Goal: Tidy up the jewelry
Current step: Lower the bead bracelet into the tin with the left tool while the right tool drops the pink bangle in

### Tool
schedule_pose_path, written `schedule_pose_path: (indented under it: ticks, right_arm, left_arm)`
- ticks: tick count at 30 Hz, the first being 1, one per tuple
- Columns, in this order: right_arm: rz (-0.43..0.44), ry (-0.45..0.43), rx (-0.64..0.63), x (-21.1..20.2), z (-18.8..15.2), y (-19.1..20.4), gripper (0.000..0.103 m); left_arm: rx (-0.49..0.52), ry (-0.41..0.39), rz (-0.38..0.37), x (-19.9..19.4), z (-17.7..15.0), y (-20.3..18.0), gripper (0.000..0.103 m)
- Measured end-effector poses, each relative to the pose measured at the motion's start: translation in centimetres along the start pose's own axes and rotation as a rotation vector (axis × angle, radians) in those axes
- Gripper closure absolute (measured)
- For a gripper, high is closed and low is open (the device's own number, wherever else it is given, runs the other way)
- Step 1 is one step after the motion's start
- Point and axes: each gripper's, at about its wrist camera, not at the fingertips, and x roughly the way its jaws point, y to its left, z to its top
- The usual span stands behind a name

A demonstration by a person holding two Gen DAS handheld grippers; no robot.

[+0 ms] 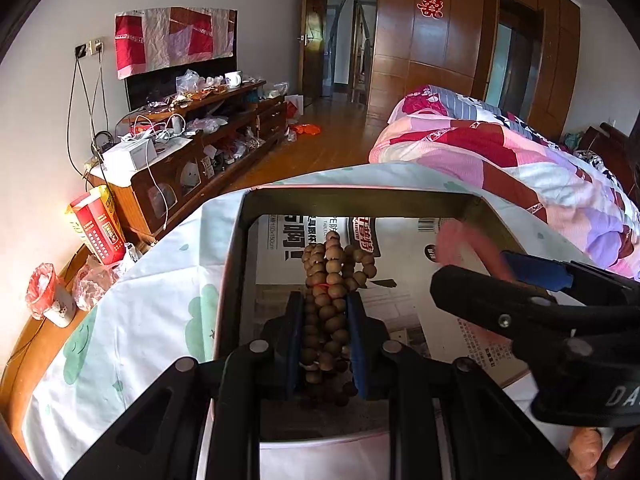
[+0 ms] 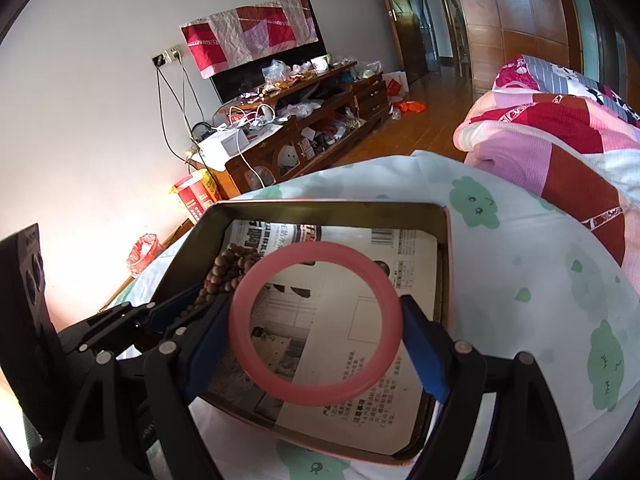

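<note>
A shallow metal tin (image 1: 352,194) (image 2: 446,280), lined with printed paper, sits on a white cloth with green prints. My left gripper (image 1: 326,312) is shut on a bunch of brown wooden bead strands (image 1: 330,280) and holds it over the tin's near left part; the beads also show in the right wrist view (image 2: 226,268). My right gripper (image 2: 316,324) is shut on a pink bangle (image 2: 256,272), held flat above the tin's middle. In the left wrist view the right gripper (image 1: 520,280) comes in from the right with the blurred pink bangle (image 1: 460,240).
The cloth (image 1: 160,280) covers a bed corner. A pink patchwork quilt (image 1: 500,148) lies at the back right. A cluttered wooden TV cabinet (image 1: 208,128) stands along the left wall, with a red box (image 1: 98,228) near it. Wooden floor and doors lie beyond.
</note>
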Motion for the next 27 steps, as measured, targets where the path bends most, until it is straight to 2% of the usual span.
schedule_pose_path:
  ticks: [3,5,8,10,17,21,27]
  right_arm:
    - [0.021,-0.008,0.009,-0.2,0.0,-0.1,0.019]
    - [0.023,-0.009,0.012,-0.1,-0.1,-0.1,0.018]
    - [0.011,-0.014,0.002,0.0,0.1,0.2,0.018]
    - [0.011,-0.023,-0.002,-0.1,0.1,0.3,0.018]
    - [-0.01,-0.054,0.002,-0.8,0.4,0.4,0.014]
    - [-0.042,-0.066,0.009,-1.4,0.7,0.7,0.014]
    - [-0.068,-0.071,0.038,-3.3,0.3,1.1,0.012]
  left_arm:
    - [0.009,-0.002,0.019,0.0,0.0,-0.3,0.077]
    - [0.02,-0.007,0.031,-0.1,0.0,-0.5,0.059]
    - [0.028,-0.029,0.031,-0.5,-0.1,-0.6,0.049]
    - [0.028,-0.036,0.031,-0.5,0.0,-0.6,0.046]
    - [0.011,-0.045,0.022,-0.6,0.0,-0.5,0.046]
    - [-0.033,-0.082,-0.021,-1.4,-0.1,0.2,0.046]
    - [-0.074,-0.107,-0.001,-3.4,-0.7,0.8,0.045]
